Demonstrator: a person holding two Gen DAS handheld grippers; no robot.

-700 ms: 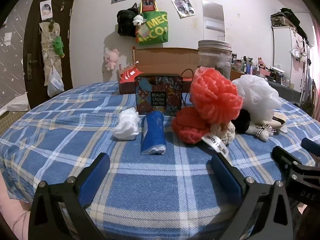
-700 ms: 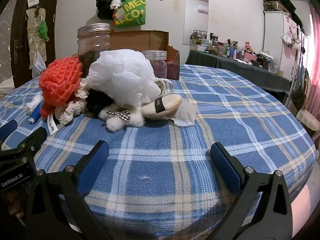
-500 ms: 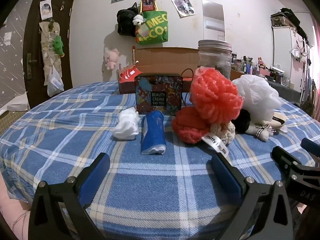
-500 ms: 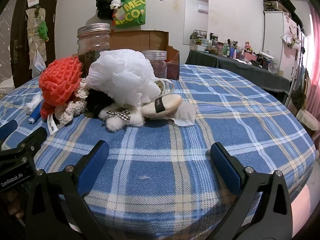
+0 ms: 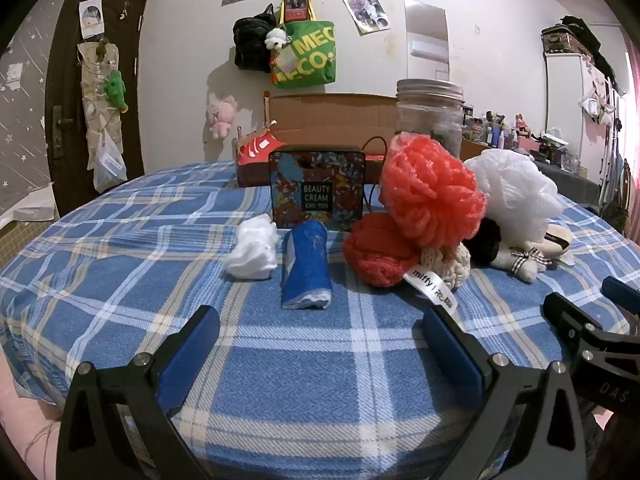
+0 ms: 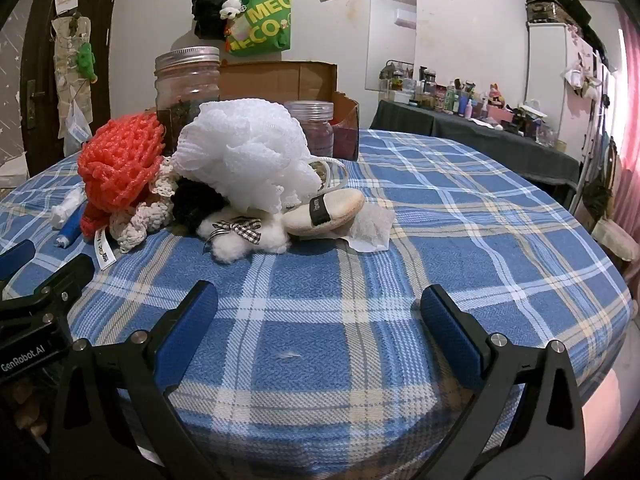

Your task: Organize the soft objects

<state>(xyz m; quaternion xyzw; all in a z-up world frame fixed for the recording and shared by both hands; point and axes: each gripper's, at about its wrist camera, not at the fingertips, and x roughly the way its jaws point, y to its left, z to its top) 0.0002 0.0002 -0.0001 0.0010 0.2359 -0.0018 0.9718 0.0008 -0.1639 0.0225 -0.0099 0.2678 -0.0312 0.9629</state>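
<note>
Left gripper (image 5: 320,332) is held wide open, nothing between the pads, low over the plaid cloth (image 5: 160,240). Straight ahead of it lies a blue roll (image 5: 306,268), with a white wad (image 5: 253,256) just beside it to the left. The Beauty Cream tin (image 5: 317,188) is seen upright behind both.

Ahead and right of the left gripper, the soft pile is found: red puff (image 5: 432,196) on top of a red knit ball (image 5: 380,254), white puff (image 5: 516,196) further right.

Right gripper (image 6: 318,308) is also spread wide and empty. The same pile sits ahead-left of it: white puff (image 6: 248,156), red puff (image 6: 120,164), black pom (image 6: 196,204), bow plush (image 6: 240,236), beige sponge (image 6: 326,212). Jar (image 6: 188,88) is seen behind the pile.
</note>
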